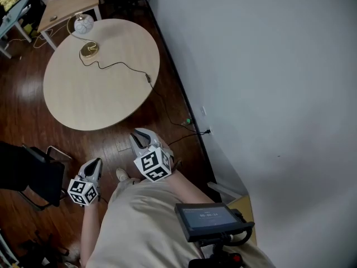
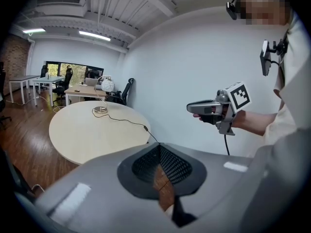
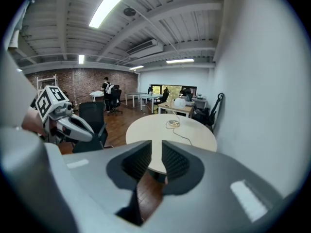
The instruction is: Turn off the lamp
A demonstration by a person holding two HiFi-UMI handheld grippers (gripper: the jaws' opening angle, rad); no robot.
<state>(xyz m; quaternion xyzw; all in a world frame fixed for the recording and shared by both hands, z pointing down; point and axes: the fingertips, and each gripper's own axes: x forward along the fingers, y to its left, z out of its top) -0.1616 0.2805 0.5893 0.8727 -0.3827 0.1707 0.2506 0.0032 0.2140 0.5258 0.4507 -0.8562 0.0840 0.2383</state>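
Two hand-held grippers hang on the near side of the round pale wooden table [image 1: 100,96], well apart from it; the left gripper [image 1: 96,162] has its jaws pressed together at the tips, with nothing between them; the right gripper [image 1: 142,133] has its jaws spread a little, with a clear gap between the ribbed black pads, and pinches nothing; the lamp [image 1: 83,24], with a white globe shade and a round gold base, stands at the table's far edge; its thin black cord [image 1: 117,66] snakes across the tabletop to a small black inline switch [image 1: 148,78] near the table's right edge, then drops off toward a wall socket [image 1: 207,131] right of the table; a black office chair [image 1: 28,175] stands off the table's near left side.
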